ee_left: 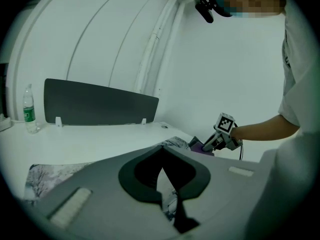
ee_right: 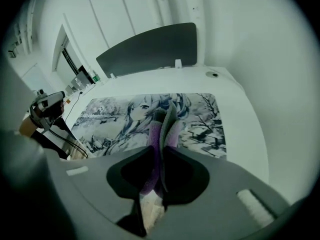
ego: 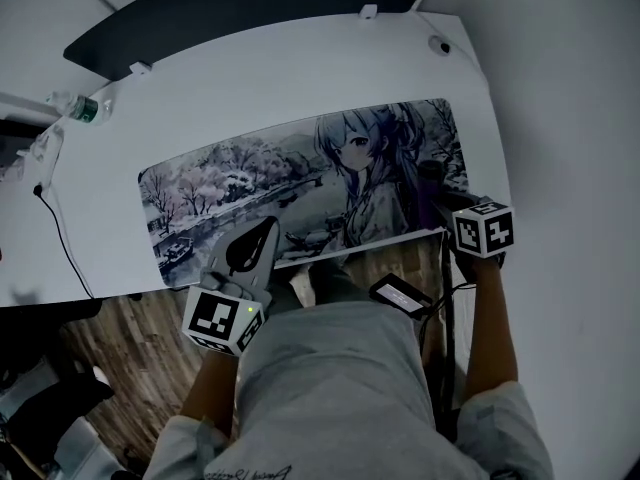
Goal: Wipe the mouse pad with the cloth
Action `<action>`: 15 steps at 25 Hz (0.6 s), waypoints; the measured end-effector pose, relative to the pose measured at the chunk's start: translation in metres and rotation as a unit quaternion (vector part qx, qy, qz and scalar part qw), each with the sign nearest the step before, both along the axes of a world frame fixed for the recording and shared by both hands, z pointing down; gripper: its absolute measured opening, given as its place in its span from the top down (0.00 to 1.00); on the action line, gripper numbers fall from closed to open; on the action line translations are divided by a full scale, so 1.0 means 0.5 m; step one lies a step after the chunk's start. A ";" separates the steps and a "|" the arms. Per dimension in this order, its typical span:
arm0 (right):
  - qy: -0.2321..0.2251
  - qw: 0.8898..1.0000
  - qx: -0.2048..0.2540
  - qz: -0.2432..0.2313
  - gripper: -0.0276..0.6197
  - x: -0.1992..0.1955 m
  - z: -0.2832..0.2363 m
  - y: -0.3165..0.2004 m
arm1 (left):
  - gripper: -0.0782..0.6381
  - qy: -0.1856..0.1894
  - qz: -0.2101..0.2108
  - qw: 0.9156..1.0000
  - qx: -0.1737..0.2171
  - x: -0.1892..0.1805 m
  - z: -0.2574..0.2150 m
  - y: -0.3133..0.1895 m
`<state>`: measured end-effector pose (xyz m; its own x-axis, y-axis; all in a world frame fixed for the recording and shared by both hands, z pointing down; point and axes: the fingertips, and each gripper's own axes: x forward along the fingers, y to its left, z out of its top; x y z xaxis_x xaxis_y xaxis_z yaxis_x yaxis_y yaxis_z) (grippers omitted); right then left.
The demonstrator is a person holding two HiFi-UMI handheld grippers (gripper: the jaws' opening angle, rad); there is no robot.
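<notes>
A long mouse pad printed with an anime girl and a snowy scene lies across the white desk. A purple and grey cloth stands folded over the pad's right end, and my right gripper is shut on it. The right gripper view shows the cloth pinched upright between the jaws above the pad. My left gripper hovers at the pad's front edge, left of centre, jaws shut with nothing between them. The left gripper view looks across the pad toward the right gripper.
A water bottle stands at the desk's far left corner. A dark divider panel runs along the back edge. A black cable hangs off the left side. A wall borders the desk on the right. Wooden floor lies below the front edge.
</notes>
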<state>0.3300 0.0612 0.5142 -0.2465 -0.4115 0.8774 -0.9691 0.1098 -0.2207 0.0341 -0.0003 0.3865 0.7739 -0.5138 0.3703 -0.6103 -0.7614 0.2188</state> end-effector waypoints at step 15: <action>0.042 0.997 -0.066 0.018 0.84 0.264 0.082 0.082 | 0.87 -0.022 0.019 1.000 -0.013 0.146 0.012 0.015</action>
<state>0.4621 0.1022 0.5554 -0.1573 -0.2979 0.9415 -0.9876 0.0503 -0.1490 0.1070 0.0070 0.3925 0.7755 -0.4743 0.4167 -0.5904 -0.7787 0.2124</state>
